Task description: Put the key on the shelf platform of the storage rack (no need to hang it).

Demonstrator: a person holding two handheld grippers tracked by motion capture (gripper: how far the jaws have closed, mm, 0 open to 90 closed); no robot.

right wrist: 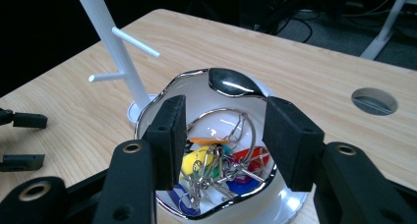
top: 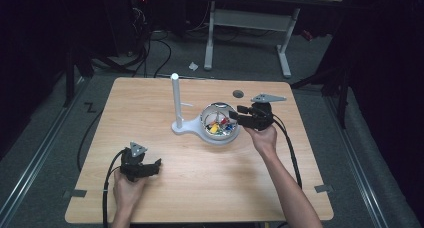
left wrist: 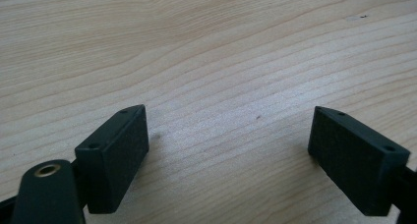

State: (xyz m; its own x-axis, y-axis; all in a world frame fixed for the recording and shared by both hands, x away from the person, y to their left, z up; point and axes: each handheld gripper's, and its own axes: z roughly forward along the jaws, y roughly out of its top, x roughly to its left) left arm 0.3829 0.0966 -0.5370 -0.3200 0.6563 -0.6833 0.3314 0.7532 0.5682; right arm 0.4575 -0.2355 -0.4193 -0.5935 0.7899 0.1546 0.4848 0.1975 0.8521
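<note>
Right gripper (right wrist: 221, 135) jaws spread wide above shiny white bowl (right wrist: 231, 84) of colourful key rings (right wrist: 221, 167). Left gripper (left wrist: 228, 150) jaws wide apart over pale wooden surface (left wrist: 206, 52).

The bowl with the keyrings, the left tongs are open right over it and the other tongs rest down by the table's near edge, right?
Wrong hand. The right tongs are open over the bowl of keyrings, as the right gripper view shows; the left tongs sit near the table's near edge.
</note>
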